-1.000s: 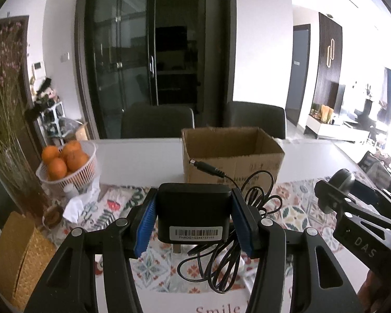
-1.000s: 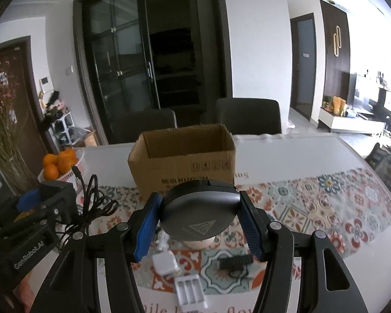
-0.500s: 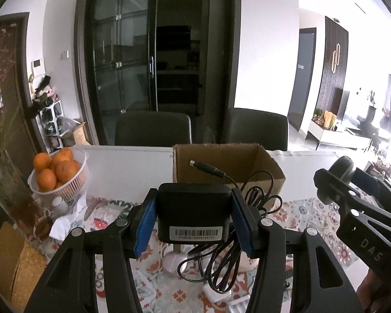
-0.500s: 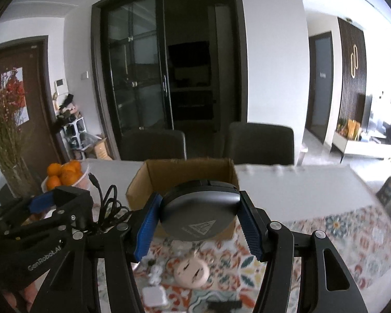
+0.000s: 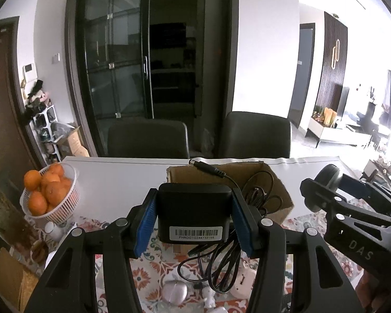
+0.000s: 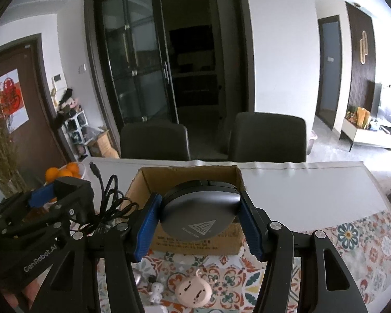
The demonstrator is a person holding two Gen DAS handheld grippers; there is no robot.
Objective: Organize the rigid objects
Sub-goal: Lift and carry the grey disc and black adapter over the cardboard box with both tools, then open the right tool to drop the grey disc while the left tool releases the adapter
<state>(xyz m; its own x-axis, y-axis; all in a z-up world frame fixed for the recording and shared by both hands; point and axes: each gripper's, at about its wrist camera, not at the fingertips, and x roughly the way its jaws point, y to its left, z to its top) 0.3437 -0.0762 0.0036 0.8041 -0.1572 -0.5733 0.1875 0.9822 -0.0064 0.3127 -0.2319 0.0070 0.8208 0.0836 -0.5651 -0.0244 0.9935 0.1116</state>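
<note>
My left gripper is shut on a black power adapter with a barcode label; its black cable dangles in loops below. It hangs in the air just in front of an open cardboard box. My right gripper is shut on a round grey disc-shaped device, held above the near wall of the same box. The left gripper with adapter and cable also shows in the right wrist view. The right gripper shows in the left wrist view.
Small items lie on the patterned mat below: a pink round case, a white figurine, a silver round item. A white basket of oranges stands left. Two dark chairs stand behind the white table.
Both grippers have risen and moved forward toward the box with their objects still held; the box now sits lower and closer in both views.
</note>
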